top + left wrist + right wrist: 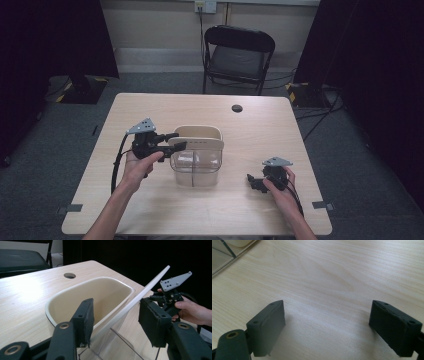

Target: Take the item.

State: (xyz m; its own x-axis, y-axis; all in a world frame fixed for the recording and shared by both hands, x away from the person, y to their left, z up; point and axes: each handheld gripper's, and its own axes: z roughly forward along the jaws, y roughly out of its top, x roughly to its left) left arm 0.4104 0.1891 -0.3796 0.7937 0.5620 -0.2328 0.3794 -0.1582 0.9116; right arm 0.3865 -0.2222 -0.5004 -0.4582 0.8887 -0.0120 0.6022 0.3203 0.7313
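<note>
A clear plastic box (196, 169) stands mid-table with a cream tub (100, 293) set into its top. A thin cream lid (150, 282) rests tilted over the box, its edge running up to the right; in the high view the lid (200, 144) lies across the tub's near side. My left gripper (176, 140) is held at the box's left, open, and in the left gripper view the left gripper (117, 320) has the lid's edge between its jaws with gaps on both sides. My right gripper (251, 181) rests low on the table right of the box, and this open right gripper (334, 325) holds nothing.
A black folding chair (239, 52) stands behind the table's far edge. A round cable hole (237, 108) sits near the back of the wooden table (150, 210). The clear box's corner (222, 257) shows at the upper left of the right gripper view.
</note>
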